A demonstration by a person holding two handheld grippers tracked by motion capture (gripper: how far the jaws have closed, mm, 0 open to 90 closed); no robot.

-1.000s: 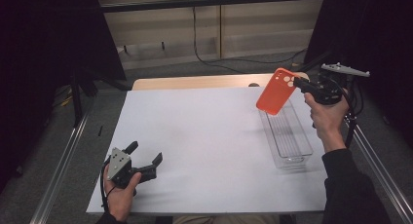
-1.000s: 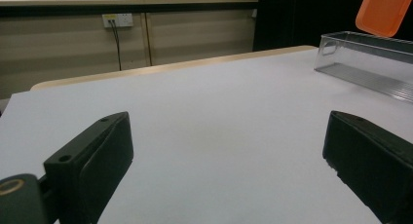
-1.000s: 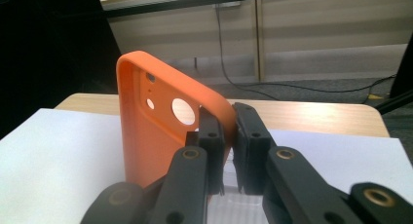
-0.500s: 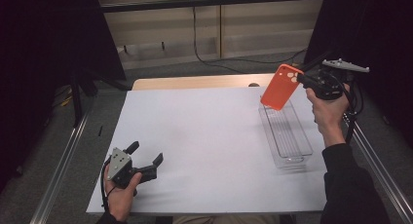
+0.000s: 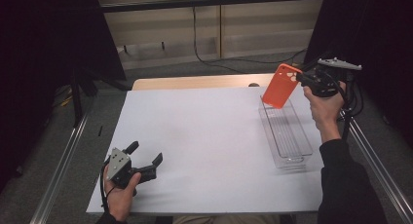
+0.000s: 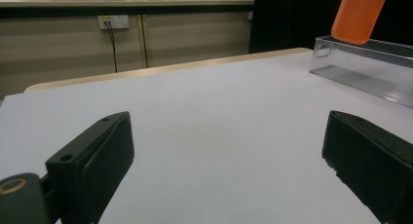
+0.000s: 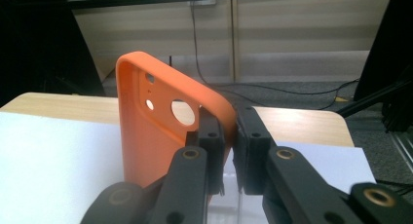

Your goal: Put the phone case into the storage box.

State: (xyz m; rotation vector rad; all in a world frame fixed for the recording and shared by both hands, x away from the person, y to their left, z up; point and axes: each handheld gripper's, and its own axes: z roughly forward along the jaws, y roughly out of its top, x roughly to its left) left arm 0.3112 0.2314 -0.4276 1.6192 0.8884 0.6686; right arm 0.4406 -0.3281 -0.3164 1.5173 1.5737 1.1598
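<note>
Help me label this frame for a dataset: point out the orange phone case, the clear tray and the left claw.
orange phone case (image 5: 280, 86), high view, middle of its back.
clear tray (image 5: 291, 158), high view, near end wall.
left claw (image 5: 144, 160), high view, midway between its open jaw tips.

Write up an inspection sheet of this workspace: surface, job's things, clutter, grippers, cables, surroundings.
Surface: white sheet over a wooden table.
Job's things: orange phone case held in the air above the far end of the clear tray.
Clutter: nothing seen.
Grippers: right gripper shut on the case's edge; left gripper open, resting on the sheet's near left.
Cables: black wall cable running down onto the floor behind the table.
Surroundings: dark curtains at both sides, pale wall behind.
</note>
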